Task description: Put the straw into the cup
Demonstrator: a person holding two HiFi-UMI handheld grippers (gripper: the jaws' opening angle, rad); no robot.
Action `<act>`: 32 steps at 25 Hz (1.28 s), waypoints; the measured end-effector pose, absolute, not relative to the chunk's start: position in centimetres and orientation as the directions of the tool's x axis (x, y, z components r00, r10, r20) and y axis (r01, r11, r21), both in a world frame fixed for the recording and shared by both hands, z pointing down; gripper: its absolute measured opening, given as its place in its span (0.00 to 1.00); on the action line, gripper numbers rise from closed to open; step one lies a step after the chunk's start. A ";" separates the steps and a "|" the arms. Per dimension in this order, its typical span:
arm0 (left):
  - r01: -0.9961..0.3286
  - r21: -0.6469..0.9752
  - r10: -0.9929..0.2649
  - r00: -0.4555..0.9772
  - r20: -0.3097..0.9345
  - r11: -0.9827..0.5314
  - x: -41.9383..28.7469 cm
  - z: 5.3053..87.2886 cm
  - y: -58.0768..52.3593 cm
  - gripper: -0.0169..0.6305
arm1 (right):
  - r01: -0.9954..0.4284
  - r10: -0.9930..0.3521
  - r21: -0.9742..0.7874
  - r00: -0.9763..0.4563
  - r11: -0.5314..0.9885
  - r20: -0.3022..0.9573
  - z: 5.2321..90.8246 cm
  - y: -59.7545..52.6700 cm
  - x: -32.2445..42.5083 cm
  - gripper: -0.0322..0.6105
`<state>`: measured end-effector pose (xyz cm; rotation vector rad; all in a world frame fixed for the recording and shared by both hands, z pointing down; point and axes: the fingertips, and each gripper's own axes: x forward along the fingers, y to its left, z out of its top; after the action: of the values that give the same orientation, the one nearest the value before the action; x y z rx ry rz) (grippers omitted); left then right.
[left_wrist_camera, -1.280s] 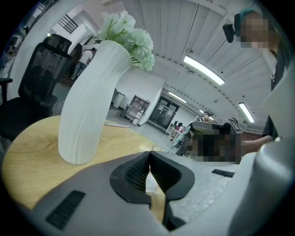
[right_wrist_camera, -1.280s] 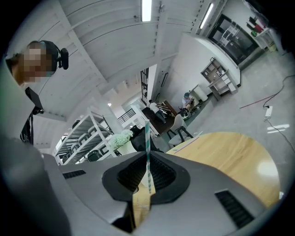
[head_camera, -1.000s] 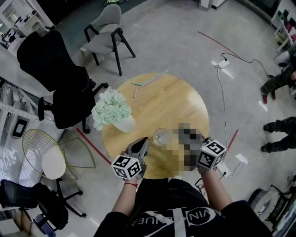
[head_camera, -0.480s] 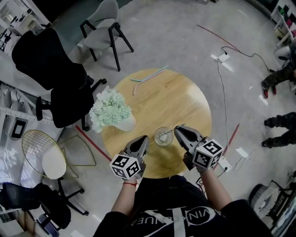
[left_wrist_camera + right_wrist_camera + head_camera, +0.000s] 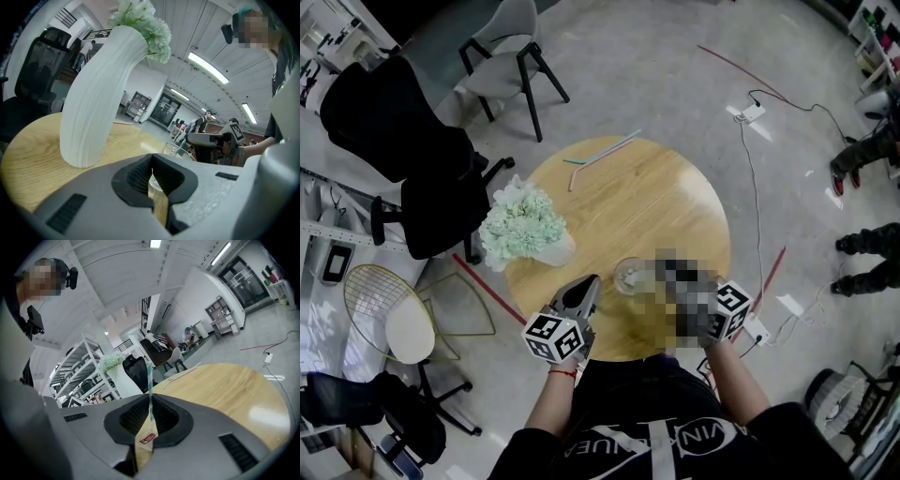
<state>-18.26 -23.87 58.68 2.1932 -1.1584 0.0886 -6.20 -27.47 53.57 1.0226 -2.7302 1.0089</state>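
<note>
A clear glass cup [image 5: 630,275] stands on the round wooden table [image 5: 675,206], near its front edge. My right gripper [image 5: 150,420] is shut on a teal-and-white striped straw [image 5: 149,380] with a paper wrapper at its lower end. The straw sticks out beyond the jaws. In the head view a mosaic patch covers this gripper just right of the cup; only its marker cube [image 5: 729,309] shows. My left gripper [image 5: 589,284] sits shut and holding nothing just left of the cup, which also shows past its jaws [image 5: 177,149].
A white ribbed vase [image 5: 551,249] with pale green flowers [image 5: 520,225] stands at the table's left side. Spare straws [image 5: 602,154] lie at the far edge. Chairs [image 5: 502,66] stand beyond the table, and a cable [image 5: 750,178] runs along the floor at right.
The right gripper has shifted only slightly beside the cup. The left gripper, cup and vase stay where they were.
</note>
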 end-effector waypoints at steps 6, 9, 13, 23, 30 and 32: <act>-0.759 0.514 -0.715 0.609 0.344 -0.399 -18.4 58.8 -24.0 0.04 | -0.600 -0.558 -0.561 -0.784 0.570 0.272 53.8 -27.5 -6.5 0.08; -0.760 0.515 -0.715 0.608 0.346 -0.397 -18.5 58.8 -23.9 0.04 | -0.598 -0.555 -0.562 -0.786 0.572 0.271 53.8 -27.5 -6.6 0.08; -0.760 0.516 -0.715 0.608 0.346 -0.396 -18.5 58.8 -23.9 0.04 | -0.595 -0.552 -0.562 -0.789 0.575 0.270 53.8 -27.6 -6.6 0.08; -0.758 0.519 -0.713 0.609 0.347 -0.395 -18.5 58.9 -23.6 0.04 | -0.590 -0.542 -0.567 -0.793 0.574 0.277 54.1 -27.2 -6.8 0.08; -0.765 0.519 -0.723 0.597 0.348 -0.381 -18.7 58.7 -22.9 0.04 | -0.579 -0.521 -0.582 -0.804 0.571 0.289 54.5 -26.4 -6.8 0.13; -0.768 0.517 -0.728 0.591 0.348 -0.377 -18.8 58.6 -22.7 0.04 | -0.576 -0.516 -0.584 -0.806 0.572 0.290 54.5 -26.2 -6.9 0.14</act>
<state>-18.78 -22.73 58.58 2.1700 -1.1802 0.0807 -6.86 -26.23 54.46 0.9430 -2.7073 1.0547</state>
